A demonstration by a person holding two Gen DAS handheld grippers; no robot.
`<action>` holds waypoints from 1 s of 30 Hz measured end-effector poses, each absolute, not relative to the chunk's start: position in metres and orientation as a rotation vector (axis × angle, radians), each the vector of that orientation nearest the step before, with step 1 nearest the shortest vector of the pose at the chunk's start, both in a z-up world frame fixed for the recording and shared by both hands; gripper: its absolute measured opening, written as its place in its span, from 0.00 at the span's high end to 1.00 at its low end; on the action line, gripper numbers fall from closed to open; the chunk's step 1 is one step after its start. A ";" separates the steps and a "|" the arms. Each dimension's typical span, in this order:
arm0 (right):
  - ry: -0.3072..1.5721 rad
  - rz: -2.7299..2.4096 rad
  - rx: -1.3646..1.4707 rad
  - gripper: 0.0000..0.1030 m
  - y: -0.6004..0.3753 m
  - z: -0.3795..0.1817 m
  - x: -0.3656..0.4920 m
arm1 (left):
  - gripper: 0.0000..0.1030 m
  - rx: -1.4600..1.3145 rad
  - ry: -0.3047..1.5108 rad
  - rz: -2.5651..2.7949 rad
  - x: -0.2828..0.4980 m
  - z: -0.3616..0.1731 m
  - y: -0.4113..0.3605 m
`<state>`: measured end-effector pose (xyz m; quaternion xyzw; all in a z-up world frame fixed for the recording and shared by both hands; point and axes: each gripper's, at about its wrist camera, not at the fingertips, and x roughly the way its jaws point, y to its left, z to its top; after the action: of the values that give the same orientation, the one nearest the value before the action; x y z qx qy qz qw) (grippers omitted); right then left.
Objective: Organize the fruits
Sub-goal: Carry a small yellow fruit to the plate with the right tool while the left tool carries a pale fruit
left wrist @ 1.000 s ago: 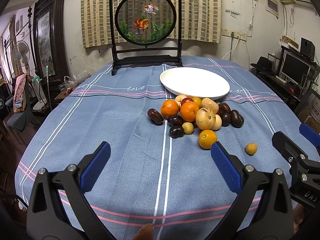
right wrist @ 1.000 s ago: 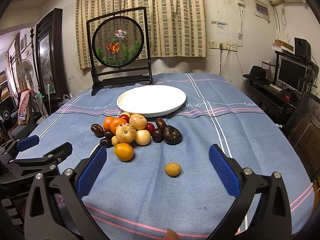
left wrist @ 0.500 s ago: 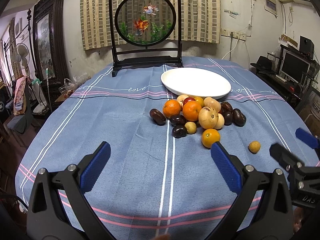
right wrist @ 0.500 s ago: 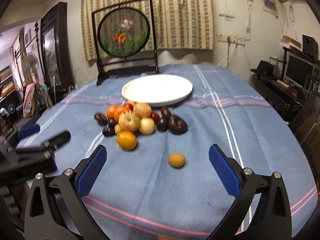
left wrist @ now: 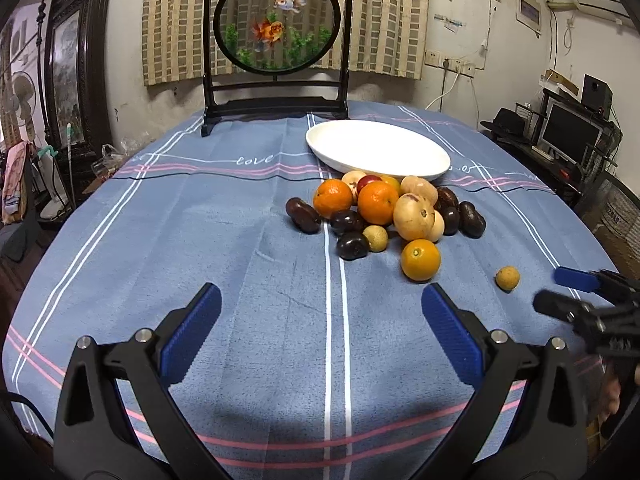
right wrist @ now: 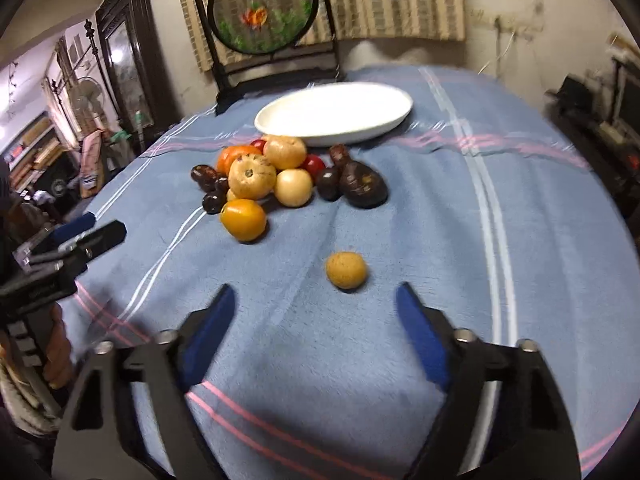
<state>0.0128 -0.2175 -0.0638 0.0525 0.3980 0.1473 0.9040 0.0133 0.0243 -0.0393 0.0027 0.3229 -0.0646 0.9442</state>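
Note:
A heap of fruit (left wrist: 384,216) lies on the blue striped tablecloth just in front of a white oval plate (left wrist: 378,150): oranges, pale round fruits, dark plums. One orange (left wrist: 420,260) sits at the heap's near edge. A small yellow-brown fruit (right wrist: 346,270) lies alone, just beyond my right gripper (right wrist: 316,300), whose jaws are closing with nothing between them. My left gripper (left wrist: 320,304) is open and empty, well short of the heap. The right gripper (left wrist: 560,292) shows at the right edge of the left wrist view, near the lone fruit (left wrist: 507,278).
A black-framed round goldfish screen (left wrist: 276,40) stands at the table's far end behind the plate. A desk with a monitor (left wrist: 568,136) is off the table's right side. A person's hand (right wrist: 56,352) holds the left gripper (right wrist: 88,228).
The right gripper has tipped downward and moved closer to the lone small fruit, and its jaws have narrowed. The left gripper has edged slightly lower, still wide.

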 end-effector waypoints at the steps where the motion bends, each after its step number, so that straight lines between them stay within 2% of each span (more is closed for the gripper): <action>1: 0.839 0.306 0.115 0.27 -0.219 -0.066 0.017 | 0.02 0.005 0.663 -0.134 0.015 -0.040 0.025; 2: 0.853 0.303 0.119 0.28 -0.219 -0.069 0.023 | 0.02 0.004 0.668 -0.140 0.016 -0.042 0.025; 7: 0.923 0.331 0.153 0.46 -0.220 -0.084 0.044 | 0.02 0.016 0.690 -0.157 0.024 -0.046 0.023; 11: 0.938 0.325 0.152 0.53 -0.222 -0.089 0.052 | 0.02 0.019 0.703 -0.172 0.029 -0.047 0.023; 13: 0.946 0.336 0.175 0.66 -0.227 -0.091 0.054 | 0.02 0.030 0.704 -0.182 0.033 -0.044 0.022; 15: 0.956 0.348 0.200 0.71 -0.234 -0.094 0.057 | 0.02 0.050 0.702 -0.188 0.039 -0.040 0.019; 24: 0.946 0.409 0.328 0.72 -0.254 -0.096 0.060 | 0.06 0.140 0.719 -0.379 0.079 -0.029 -0.035; 30: 0.932 0.430 0.375 0.72 -0.261 -0.094 0.061 | 0.28 0.130 0.829 -0.452 0.115 -0.047 -0.061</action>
<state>0.0615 -0.2614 -0.0945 0.1782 0.4433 0.2045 0.8543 0.1147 -0.0611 -0.0472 0.0624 0.3988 -0.2175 0.8887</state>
